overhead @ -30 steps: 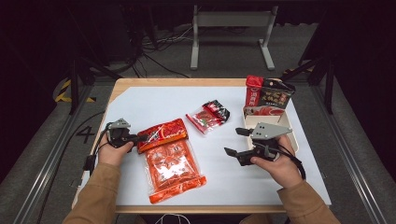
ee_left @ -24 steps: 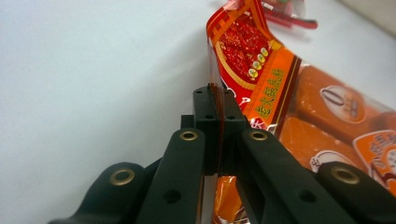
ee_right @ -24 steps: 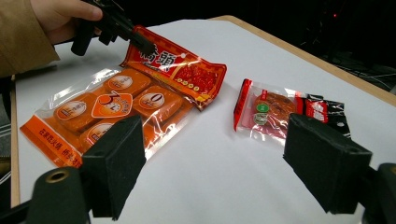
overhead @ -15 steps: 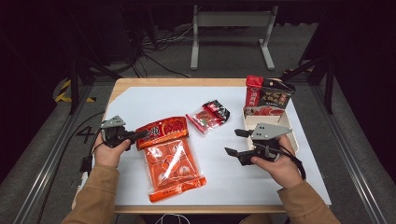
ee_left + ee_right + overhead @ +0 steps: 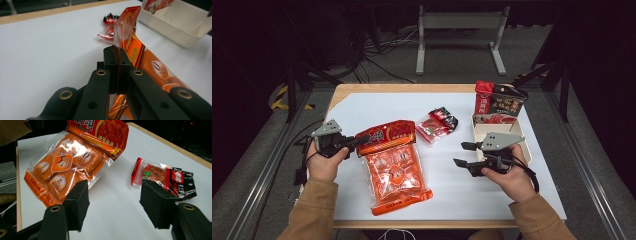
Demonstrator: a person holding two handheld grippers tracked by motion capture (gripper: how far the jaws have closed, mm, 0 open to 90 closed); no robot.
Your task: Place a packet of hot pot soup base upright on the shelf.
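The left gripper (image 5: 117, 65) pinches the raised top edge of a large orange plastic snack bag (image 5: 394, 170) lying on the white table (image 5: 362, 107). The right gripper (image 5: 466, 154) hovers spread apart. Farther away lie a small red-black packet (image 5: 437, 123) and a cream tray (image 5: 517, 131), perhaps holding boxes.

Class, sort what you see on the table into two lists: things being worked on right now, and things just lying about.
In the job:
- left gripper, shut on the top edge of the orange snack bag
- right gripper, open, hovering nearby

Lying about:
- small red-and-black packet
- cream tray
- red and dark packets standing at the tray's far end
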